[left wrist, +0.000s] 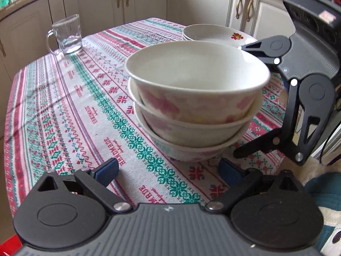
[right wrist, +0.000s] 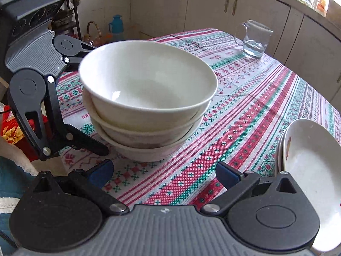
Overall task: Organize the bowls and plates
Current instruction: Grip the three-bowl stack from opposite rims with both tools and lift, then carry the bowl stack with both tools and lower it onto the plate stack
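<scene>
A stack of three white bowls with pink patterns (left wrist: 196, 104) stands on the patterned tablecloth (left wrist: 74, 98); it also shows in the right wrist view (right wrist: 147, 98). A stack of white plates with a red flower (left wrist: 215, 34) lies behind it, and at the right edge of the right wrist view (right wrist: 307, 162). My left gripper (left wrist: 168, 169) is open and empty, just in front of the bowls. My right gripper (right wrist: 164, 170) is open and empty, close to the bowls' other side. Each gripper shows in the other's view: the right one (left wrist: 238, 100), the left one (right wrist: 100, 98), both open beside the bowls.
A glass mug with a little water (left wrist: 67, 35) stands at the table's far side, also in the right wrist view (right wrist: 254, 39). Cream kitchen cabinets (left wrist: 132, 2) surround the table. A teal thermos (right wrist: 116, 24) and a basket sit on the floor behind.
</scene>
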`<action>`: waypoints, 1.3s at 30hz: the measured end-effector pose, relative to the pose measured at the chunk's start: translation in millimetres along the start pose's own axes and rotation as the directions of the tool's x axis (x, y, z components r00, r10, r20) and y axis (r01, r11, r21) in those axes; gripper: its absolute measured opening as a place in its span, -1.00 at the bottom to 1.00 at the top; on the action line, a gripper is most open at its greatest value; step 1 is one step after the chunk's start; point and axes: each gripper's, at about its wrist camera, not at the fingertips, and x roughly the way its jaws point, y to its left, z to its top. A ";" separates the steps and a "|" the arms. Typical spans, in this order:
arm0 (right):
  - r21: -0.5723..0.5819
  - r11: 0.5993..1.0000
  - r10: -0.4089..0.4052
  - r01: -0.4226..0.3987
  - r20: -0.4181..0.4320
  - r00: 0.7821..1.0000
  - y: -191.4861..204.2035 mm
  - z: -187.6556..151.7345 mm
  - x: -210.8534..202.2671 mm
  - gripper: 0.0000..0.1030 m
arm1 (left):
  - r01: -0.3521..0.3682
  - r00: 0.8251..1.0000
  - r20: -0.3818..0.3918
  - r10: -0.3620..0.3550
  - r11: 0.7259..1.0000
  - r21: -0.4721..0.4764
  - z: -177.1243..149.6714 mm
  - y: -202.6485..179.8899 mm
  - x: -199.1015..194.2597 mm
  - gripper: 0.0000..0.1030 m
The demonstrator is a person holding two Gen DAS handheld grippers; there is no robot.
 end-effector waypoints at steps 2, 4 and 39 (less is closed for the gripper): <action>0.000 1.000 0.004 -0.004 0.001 1.000 -1.7 -0.9 3.8 1.00 | 0.004 1.000 0.009 -0.004 1.000 0.004 -1.4 1.8 -0.1 1.00; 0.018 0.999 0.029 -0.029 0.003 1.000 -4.8 -1.3 6.2 1.00 | 0.015 0.999 0.029 -0.015 1.000 0.018 -3.1 3.0 0.0 1.00; -0.223 0.962 0.161 -0.157 -0.002 0.987 -8.2 29.8 -1.1 0.71 | 0.289 0.952 -0.001 -0.307 0.894 0.342 18.4 26.0 1.8 0.59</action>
